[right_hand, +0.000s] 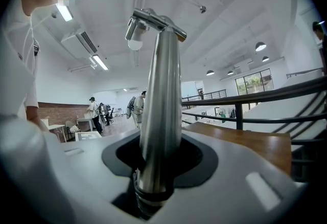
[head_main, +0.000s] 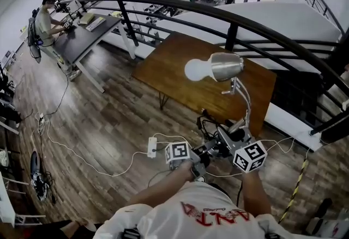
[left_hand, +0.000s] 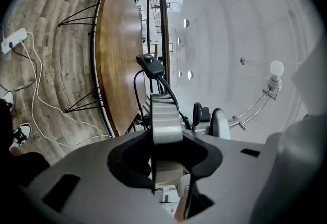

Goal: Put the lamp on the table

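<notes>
A silver desk lamp is held in the air in front of me, its shade (head_main: 226,66) and white bulb (head_main: 197,69) above the near edge of the brown wooden table (head_main: 169,63). My left gripper (head_main: 200,154) is shut on the lamp's grey base (left_hand: 164,125), from which a black cord with a switch (left_hand: 150,66) hangs. My right gripper (head_main: 235,142) is shut on the lamp's metal stem (right_hand: 161,115), which rises to the bulb (right_hand: 135,44). In the left gripper view the bulb (left_hand: 276,68) shows far right and the table (left_hand: 120,49) lies ahead.
A black railing (head_main: 234,19) curves past the table's far side. A white power strip (head_main: 152,147) and loose cables lie on the wooden floor to the left. A person (head_main: 43,22) sits at a dark desk (head_main: 87,33) far left.
</notes>
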Action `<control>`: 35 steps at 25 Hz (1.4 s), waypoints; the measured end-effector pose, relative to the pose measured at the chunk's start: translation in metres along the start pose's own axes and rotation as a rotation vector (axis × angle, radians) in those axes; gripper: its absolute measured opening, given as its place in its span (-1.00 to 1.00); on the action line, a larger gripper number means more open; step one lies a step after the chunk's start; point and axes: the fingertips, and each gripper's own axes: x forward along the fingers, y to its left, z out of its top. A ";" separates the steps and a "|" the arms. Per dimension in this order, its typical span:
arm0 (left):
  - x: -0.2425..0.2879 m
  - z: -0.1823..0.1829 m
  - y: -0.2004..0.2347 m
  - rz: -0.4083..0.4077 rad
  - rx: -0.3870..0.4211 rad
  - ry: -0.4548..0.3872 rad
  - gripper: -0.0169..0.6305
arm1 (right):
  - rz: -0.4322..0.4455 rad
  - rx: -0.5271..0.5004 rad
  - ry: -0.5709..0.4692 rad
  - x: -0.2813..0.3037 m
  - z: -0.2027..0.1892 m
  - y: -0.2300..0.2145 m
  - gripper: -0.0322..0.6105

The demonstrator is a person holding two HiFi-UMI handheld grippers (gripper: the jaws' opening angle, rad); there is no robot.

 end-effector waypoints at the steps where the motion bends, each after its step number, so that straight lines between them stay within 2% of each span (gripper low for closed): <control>1: 0.003 0.004 0.002 0.004 -0.004 0.002 -0.51 | -0.001 0.003 0.002 0.004 -0.001 -0.005 -0.43; 8: 0.033 0.051 0.014 0.020 -0.030 0.038 -0.50 | -0.029 0.034 0.017 0.044 -0.004 -0.050 -0.43; 14: 0.045 0.141 0.024 0.023 -0.027 0.071 -0.50 | -0.050 0.038 0.013 0.127 0.003 -0.085 -0.43; 16: 0.050 0.159 0.021 0.027 -0.026 0.080 -0.51 | -0.058 0.041 0.009 0.142 0.010 -0.094 -0.43; 24: 0.079 0.200 0.025 0.031 -0.028 0.117 -0.51 | -0.093 0.038 0.004 0.173 0.016 -0.133 -0.43; 31: 0.160 0.172 0.023 0.039 -0.010 0.116 -0.51 | -0.092 0.047 0.010 0.124 0.017 -0.204 -0.43; 35: 0.180 0.206 0.041 0.032 -0.022 0.099 -0.50 | -0.075 0.040 0.030 0.157 0.007 -0.233 -0.43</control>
